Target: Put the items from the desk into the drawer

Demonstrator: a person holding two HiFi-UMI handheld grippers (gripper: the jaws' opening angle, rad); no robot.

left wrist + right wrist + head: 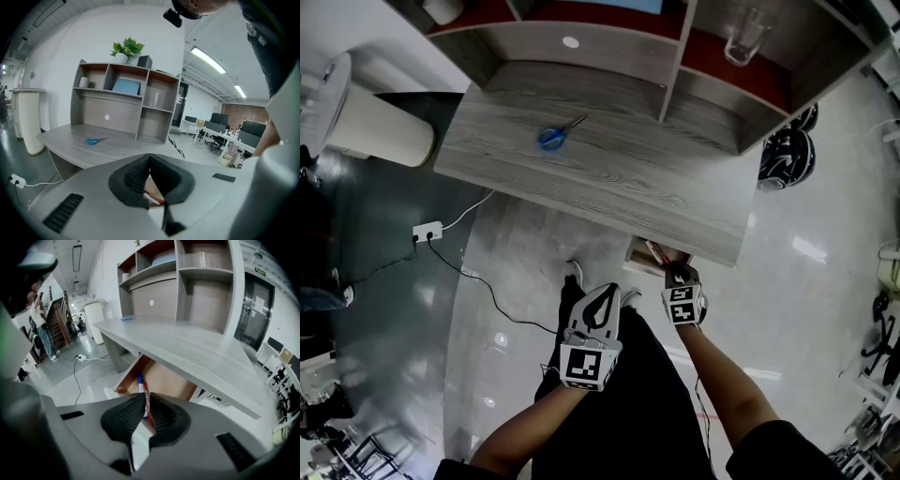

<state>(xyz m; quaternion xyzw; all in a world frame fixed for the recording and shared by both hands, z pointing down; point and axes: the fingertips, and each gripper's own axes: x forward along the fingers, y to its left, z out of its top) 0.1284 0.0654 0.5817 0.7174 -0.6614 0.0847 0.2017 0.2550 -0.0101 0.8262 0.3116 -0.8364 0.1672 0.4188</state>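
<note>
Blue-handled scissors (551, 137) lie upper left on the grey wooden desk (628, 187). The right gripper (144, 397), nearly closed and empty over the brown drawer (169, 380), should spread wide before reaching them. The left gripper's (149, 157) jaws meet, empty.

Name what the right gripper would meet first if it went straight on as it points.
Probably the red marker lying in the open drawer; the right gripper aims down at it, though depth is unclear.
</note>
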